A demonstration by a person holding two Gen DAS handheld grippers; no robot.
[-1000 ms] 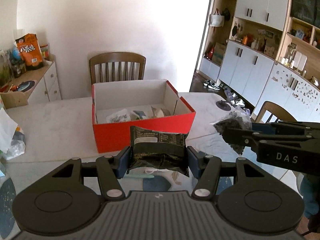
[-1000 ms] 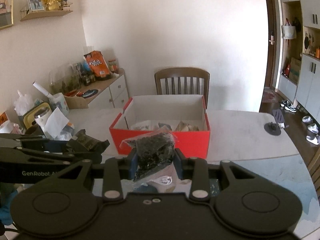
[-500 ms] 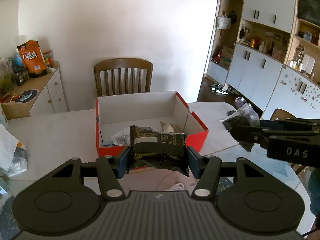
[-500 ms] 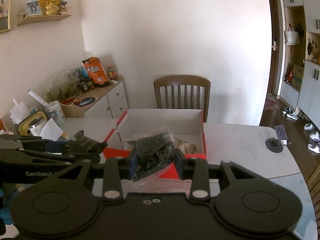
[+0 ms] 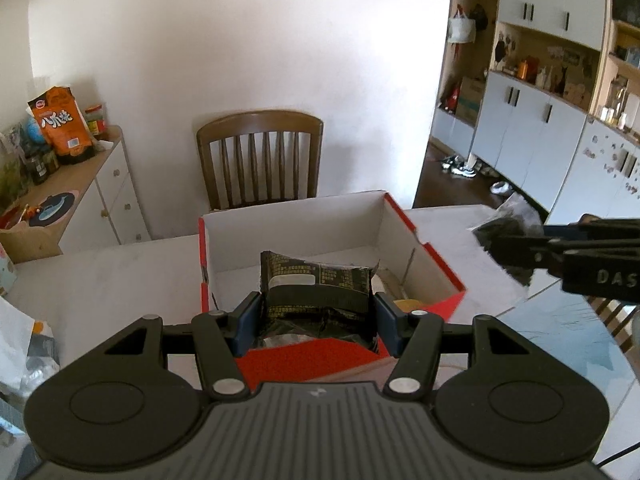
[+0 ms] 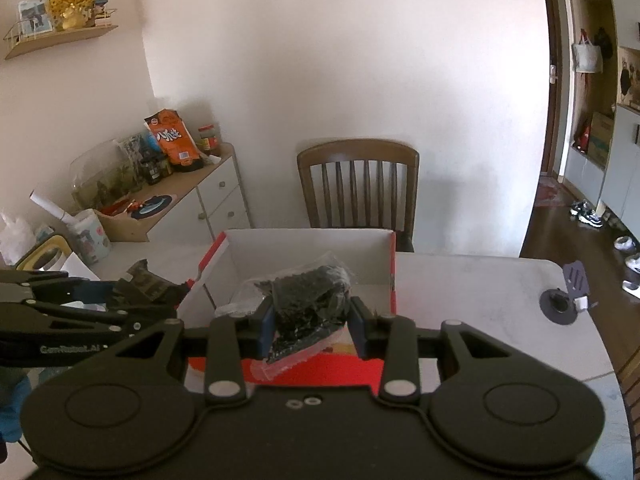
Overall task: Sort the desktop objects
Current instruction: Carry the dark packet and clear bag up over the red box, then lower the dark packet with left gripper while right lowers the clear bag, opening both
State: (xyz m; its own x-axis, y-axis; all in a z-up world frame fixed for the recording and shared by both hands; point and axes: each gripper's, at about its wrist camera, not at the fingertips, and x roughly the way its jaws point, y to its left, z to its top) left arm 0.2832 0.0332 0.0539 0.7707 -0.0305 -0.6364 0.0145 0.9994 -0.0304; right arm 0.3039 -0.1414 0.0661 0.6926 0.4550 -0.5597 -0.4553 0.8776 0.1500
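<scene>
A red box [image 5: 440,300] with a white inside stands open on the table; it also shows in the right wrist view [image 6: 394,276]. My left gripper [image 5: 316,316] is shut on a dark green snack packet [image 5: 316,292] and holds it over the box's near wall. My right gripper [image 6: 312,320] is shut on a clear bag of dark dried stuff [image 6: 308,300], also above the box's near edge. The right gripper shows at the right of the left wrist view [image 5: 532,248], the left gripper at the left of the right wrist view [image 6: 132,300]. Several small items lie in the box, mostly hidden.
A wooden chair [image 5: 260,156] stands behind the table. A white sideboard [image 5: 100,196] with an orange snack bag [image 5: 60,124] is at the left. White bags and a cup [image 6: 86,232] crowd the table's left edge. A round socket [image 6: 560,306] sits at the right.
Both grippers have moved forward and up with their packets, from in front of the box to over its near wall. The box now looks closer and lower.
</scene>
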